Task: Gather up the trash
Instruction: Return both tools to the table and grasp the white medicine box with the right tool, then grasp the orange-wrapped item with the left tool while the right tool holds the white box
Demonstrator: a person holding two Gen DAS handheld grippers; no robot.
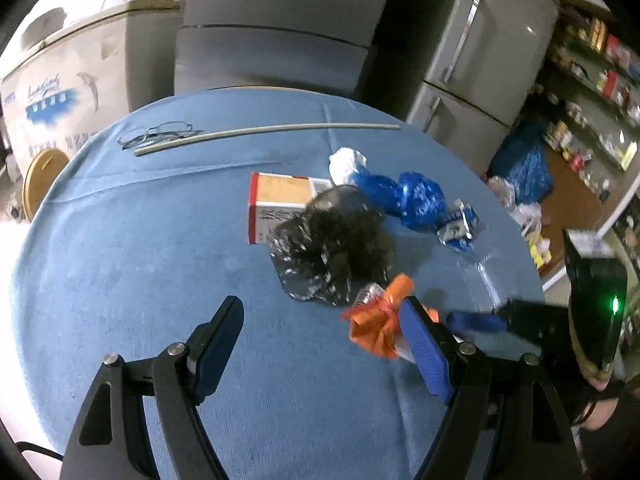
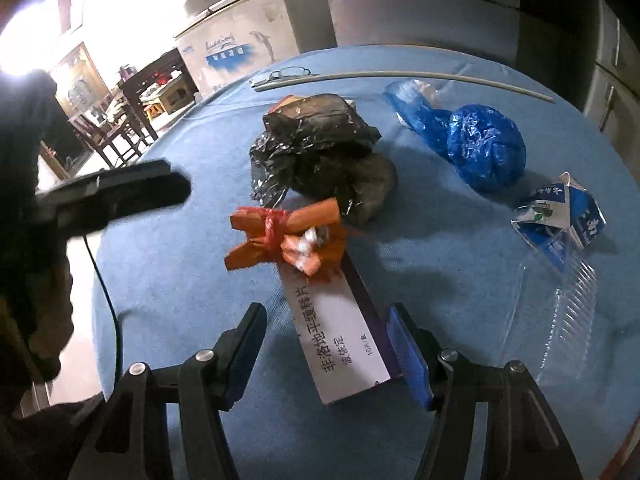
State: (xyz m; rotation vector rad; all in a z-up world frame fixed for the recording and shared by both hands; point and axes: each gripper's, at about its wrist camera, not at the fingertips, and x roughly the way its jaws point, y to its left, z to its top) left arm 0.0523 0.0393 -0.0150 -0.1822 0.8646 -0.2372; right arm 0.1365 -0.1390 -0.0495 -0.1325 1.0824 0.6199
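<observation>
Trash lies on a round table with a blue cloth (image 1: 140, 240). A black crumpled bag (image 1: 332, 248) (image 2: 320, 152) sits in the middle. An orange wrapper (image 1: 378, 320) (image 2: 288, 236) lies on the far end of a long white medicine box (image 2: 340, 332). A blue bag (image 1: 408, 198) (image 2: 484, 144), a blue-white carton (image 1: 460, 226) (image 2: 564, 220), a red-white box (image 1: 280, 204) and a clear plastic tray (image 2: 568, 320) lie around. My left gripper (image 1: 320, 336) is open, its right finger beside the orange wrapper. My right gripper (image 2: 326, 340) is open, its jaws astride the medicine box.
Eyeglasses (image 1: 156, 134) and a long pale rod (image 1: 264, 132) lie at the table's far side. Grey refrigerators (image 1: 472, 52) and a white chest freezer (image 1: 68, 80) stand behind. Shelves of goods (image 1: 592, 92) and bags on the floor (image 1: 524, 168) are at right. Chairs (image 2: 120, 120) stand at left.
</observation>
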